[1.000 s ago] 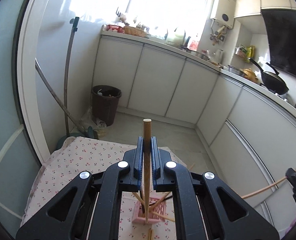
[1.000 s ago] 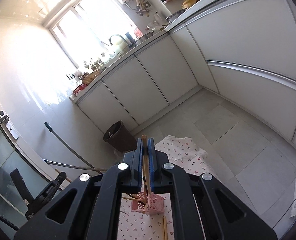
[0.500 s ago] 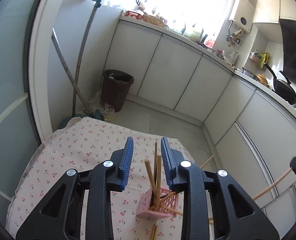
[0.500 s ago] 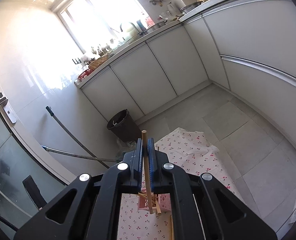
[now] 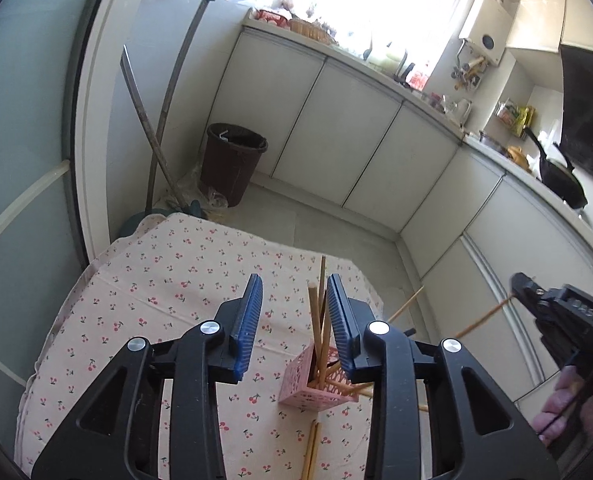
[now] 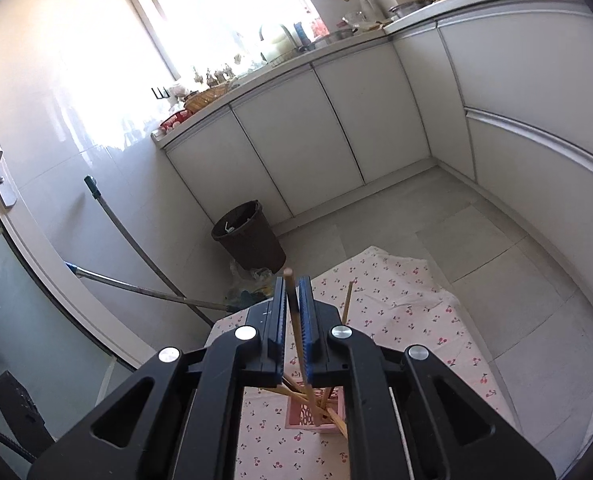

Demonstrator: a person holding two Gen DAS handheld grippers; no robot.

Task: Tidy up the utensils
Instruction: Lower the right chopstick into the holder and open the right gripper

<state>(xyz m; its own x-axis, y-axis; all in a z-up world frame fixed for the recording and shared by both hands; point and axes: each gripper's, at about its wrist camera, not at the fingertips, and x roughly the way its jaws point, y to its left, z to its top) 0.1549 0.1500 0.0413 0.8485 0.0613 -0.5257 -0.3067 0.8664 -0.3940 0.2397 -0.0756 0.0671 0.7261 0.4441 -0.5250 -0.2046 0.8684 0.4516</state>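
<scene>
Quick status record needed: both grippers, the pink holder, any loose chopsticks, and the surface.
left gripper: open, above holder, empty
right gripper: shut on chopstick
pink holder: upright on cloth, several chopsticks leaning inside
loose chopsticks: two lying on cloth near holder
cherry-print cloth: covers table

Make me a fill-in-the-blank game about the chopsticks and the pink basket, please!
1. The left gripper is ____ and holds nothing.
2. The right gripper is shut on one ____.
3. The pink basket stands on a cloth printed with little ____.
4. The bin by the cabinets is dark ____.

Missing words: open; chopstick; cherries; brown
</scene>
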